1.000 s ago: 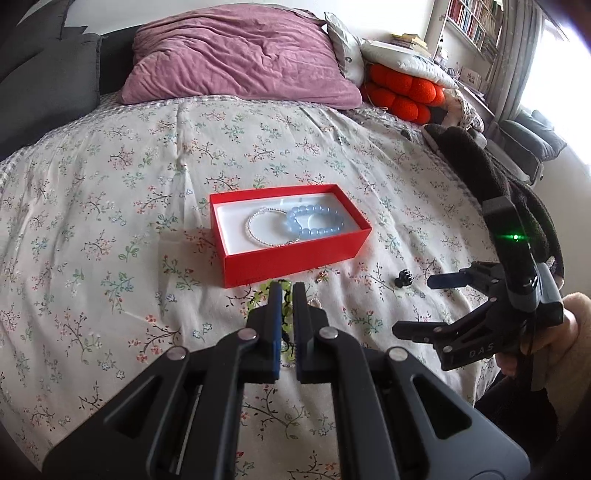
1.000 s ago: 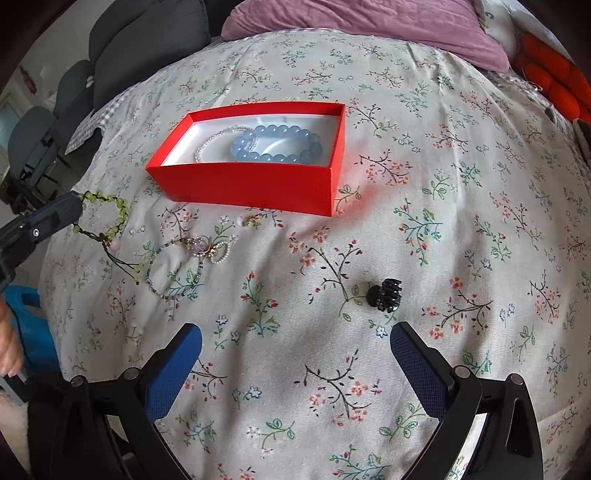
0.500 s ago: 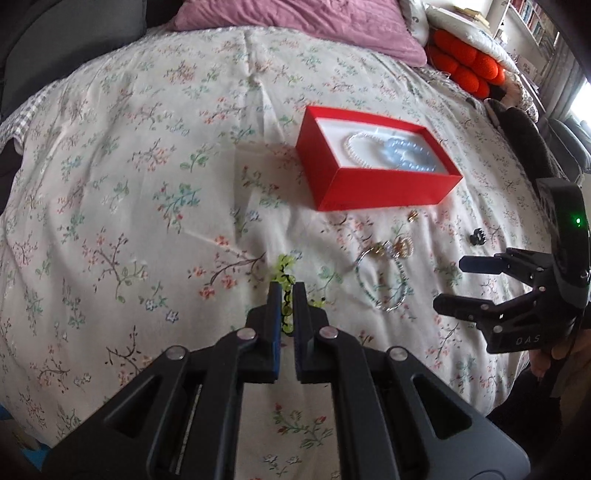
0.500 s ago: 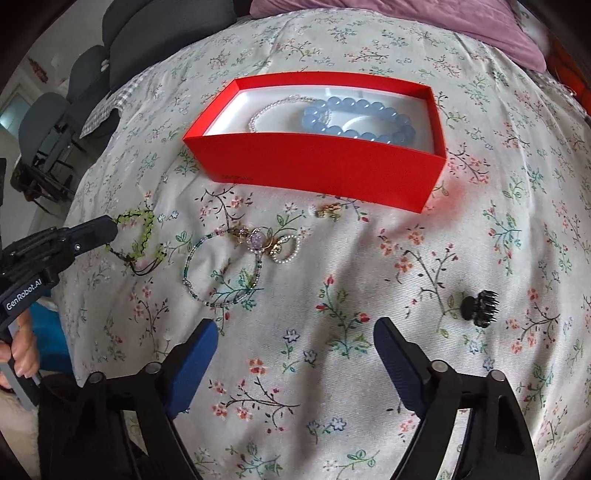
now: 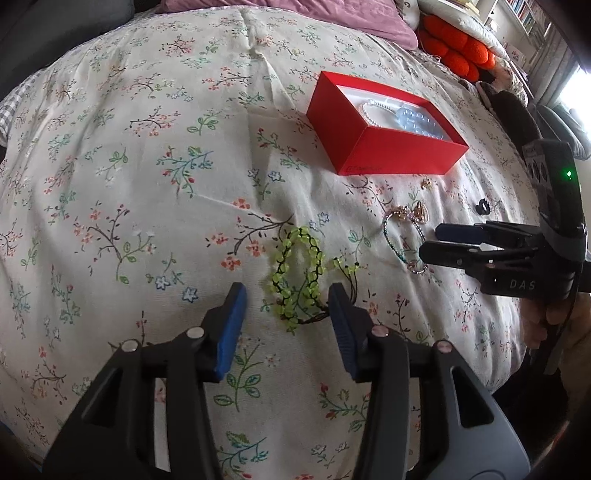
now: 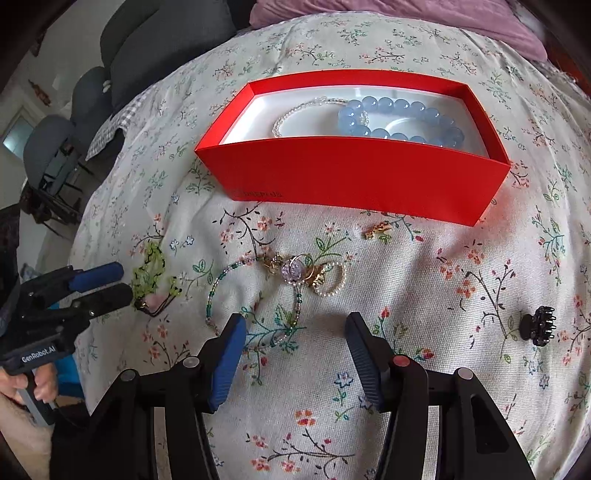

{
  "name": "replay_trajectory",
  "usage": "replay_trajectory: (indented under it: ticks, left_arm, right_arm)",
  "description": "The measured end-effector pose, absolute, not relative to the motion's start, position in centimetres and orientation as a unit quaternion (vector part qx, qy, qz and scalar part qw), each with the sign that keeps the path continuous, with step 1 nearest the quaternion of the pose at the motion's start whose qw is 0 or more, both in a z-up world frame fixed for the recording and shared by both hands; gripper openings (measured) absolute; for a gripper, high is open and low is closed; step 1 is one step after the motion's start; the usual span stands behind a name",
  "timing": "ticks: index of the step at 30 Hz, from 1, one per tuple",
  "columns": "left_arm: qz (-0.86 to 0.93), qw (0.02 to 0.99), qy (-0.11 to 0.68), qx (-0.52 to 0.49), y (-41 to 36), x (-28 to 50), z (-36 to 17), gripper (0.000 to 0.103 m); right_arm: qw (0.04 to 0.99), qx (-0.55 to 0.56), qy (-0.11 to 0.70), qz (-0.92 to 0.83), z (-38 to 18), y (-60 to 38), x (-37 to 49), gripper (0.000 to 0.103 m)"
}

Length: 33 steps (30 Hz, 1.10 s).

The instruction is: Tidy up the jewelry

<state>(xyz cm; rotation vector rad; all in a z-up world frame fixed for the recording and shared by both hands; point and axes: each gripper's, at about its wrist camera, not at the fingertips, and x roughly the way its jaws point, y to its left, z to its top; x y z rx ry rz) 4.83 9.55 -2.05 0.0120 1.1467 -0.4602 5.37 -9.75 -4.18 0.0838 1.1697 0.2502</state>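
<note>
A red box (image 5: 399,155) (image 6: 354,177) on the floral bedspread holds a blue bead bracelet (image 6: 402,118) and a clear bead bracelet (image 6: 295,114). A green bead bracelet (image 5: 297,273) (image 6: 151,269) lies flat between the tips of my open left gripper (image 5: 286,304) (image 6: 110,282). A teal bead necklace with gold charms (image 6: 284,280) (image 5: 404,236) lies just ahead of my open, empty right gripper (image 6: 295,328) (image 5: 439,242). A small gold piece (image 6: 376,230) lies by the box front.
A black hair claw (image 6: 537,326) (image 5: 482,206) lies to the right of the necklace. A mauve pillow (image 5: 295,11) and orange cushion (image 5: 458,48) sit at the bed's far end. Grey chairs (image 6: 51,147) stand beyond the left edge.
My left gripper has opened and let the green bracelet down onto the bedspread. My right gripper has moved closer to the teal necklace and the box.
</note>
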Motion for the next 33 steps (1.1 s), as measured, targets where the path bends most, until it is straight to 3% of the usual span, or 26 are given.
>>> replay_trajectory:
  ticks: [11, 16, 19, 33]
  left_arm:
    - [-0.198, 0.814, 0.542, 0.06, 7.1, 4.5, -3.2, 0.049]
    - [-0.195, 0.811, 0.551, 0.042, 7.2, 4.7, -3.3, 0.017]
    - [-0.189, 0.809, 0.556, 0.027, 7.4, 4.7, -3.3, 0.013]
    - [-0.194, 0.832, 0.52, -0.003, 7.5, 4.3, 0.7, 0.012]
  right_arm:
    - [0.843, -0.042, 0.529, 0.088, -5.1, -7.1, 5.5, 0.054]
    - [0.838, -0.046, 0.534, 0.107, -4.8, -7.8, 4.8, 0.012]
    - [0.834, -0.046, 0.536, 0.124, -4.6, -8.4, 4.1, 0.006]
    - [0.843, -0.016, 0.516, 0.151, -1.3, -10.5, 1.9, 0.004]
